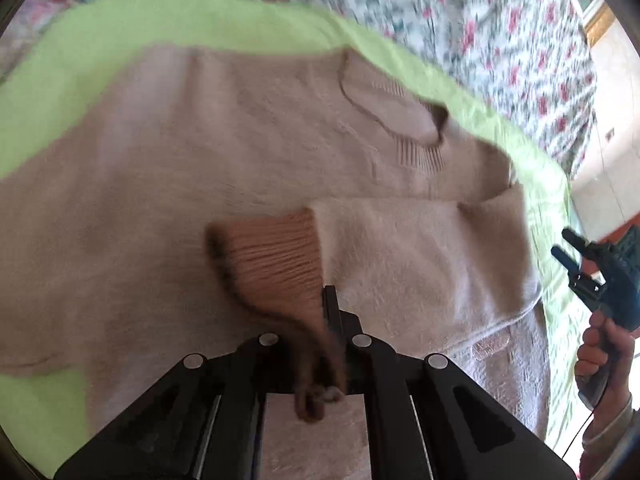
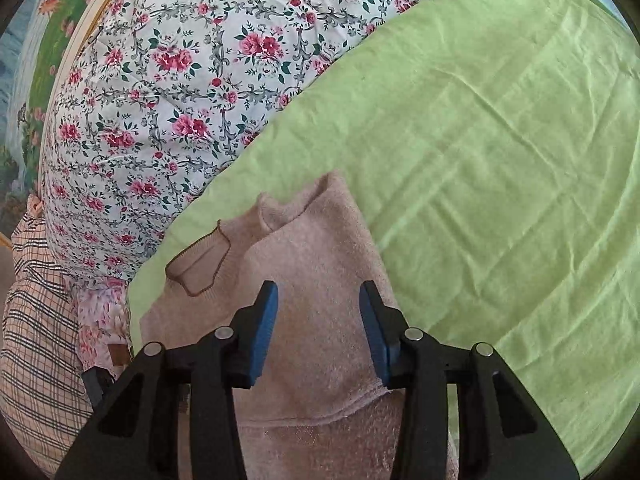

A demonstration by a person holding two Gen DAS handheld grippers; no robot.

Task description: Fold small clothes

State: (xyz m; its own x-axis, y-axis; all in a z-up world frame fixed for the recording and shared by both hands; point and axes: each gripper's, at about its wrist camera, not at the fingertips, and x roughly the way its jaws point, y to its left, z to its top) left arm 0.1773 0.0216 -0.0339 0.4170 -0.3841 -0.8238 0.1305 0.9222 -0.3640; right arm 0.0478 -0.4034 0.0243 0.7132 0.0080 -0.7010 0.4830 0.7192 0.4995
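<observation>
A fuzzy pale pink sweater [image 1: 208, 152] lies spread on a light green sheet [image 1: 120, 20], neckline [image 1: 400, 120] to the upper right. My left gripper [image 1: 326, 320] is shut on the ribbed cuff [image 1: 276, 252] of one sleeve [image 1: 420, 248], which lies folded across the body. My right gripper [image 2: 318, 300] is open and empty above the sweater [image 2: 312, 280]; the neckline [image 2: 200, 264] shows to its left. The right gripper also shows in the left wrist view [image 1: 572, 252], held in a hand at the right edge.
A floral quilt [image 2: 180, 60] lies beyond the green sheet [image 2: 500, 140]. A plaid cloth [image 2: 40, 340] lies at the left edge. A white textured cloth [image 1: 512, 360] lies under the sweater's near side.
</observation>
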